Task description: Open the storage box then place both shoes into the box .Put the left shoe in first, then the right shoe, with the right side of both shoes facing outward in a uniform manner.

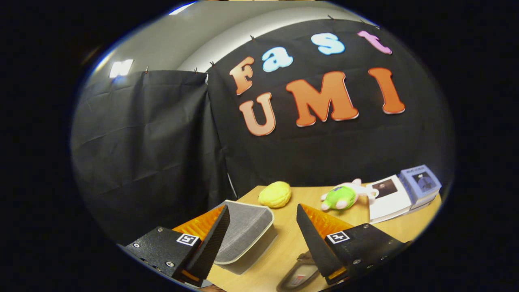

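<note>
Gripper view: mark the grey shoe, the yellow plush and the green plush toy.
grey shoe (247, 231), gripper view, on its mesh side, just ahead of the open jaws.
yellow plush (275, 194), gripper view, middle of its body.
green plush toy (339, 197), gripper view, on its green body.

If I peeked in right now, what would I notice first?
Probably the bright toys on the wooden table: a round yellow plush and a green plush animal, both beyond the open gripper. Closer, a grey mesh shoe lies beside one finger, and white and blue booklets sit past the green toy.
</note>
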`<state>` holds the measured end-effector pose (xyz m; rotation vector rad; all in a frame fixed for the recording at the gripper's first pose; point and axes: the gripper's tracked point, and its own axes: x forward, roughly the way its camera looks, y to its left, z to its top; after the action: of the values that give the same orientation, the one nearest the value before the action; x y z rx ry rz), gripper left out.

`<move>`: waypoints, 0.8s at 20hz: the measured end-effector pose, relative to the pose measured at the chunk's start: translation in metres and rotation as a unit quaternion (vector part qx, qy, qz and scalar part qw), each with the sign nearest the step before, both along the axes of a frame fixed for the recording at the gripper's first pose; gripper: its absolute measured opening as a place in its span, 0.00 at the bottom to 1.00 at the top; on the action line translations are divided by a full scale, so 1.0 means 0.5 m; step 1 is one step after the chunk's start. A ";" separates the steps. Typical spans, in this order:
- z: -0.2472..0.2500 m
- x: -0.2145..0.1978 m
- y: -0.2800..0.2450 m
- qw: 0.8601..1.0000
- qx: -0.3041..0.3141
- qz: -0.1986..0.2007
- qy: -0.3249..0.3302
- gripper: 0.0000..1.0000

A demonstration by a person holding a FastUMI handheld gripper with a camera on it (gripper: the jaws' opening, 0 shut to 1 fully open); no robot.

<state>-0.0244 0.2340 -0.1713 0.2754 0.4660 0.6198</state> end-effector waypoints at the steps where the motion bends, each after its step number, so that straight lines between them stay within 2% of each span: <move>1: -0.022 -0.003 0.024 1.000 0.011 0.012 0.023 0.99; 5: -0.105 -0.001 0.079 0.993 0.041 0.037 0.109 0.98; 9: -0.176 -0.003 0.125 0.976 0.084 0.048 0.193 0.98; 16: -0.242 -0.003 0.194 0.951 0.135 0.060 0.271 0.97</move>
<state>-0.0261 0.3309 -0.2926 0.6907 0.9328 0.7269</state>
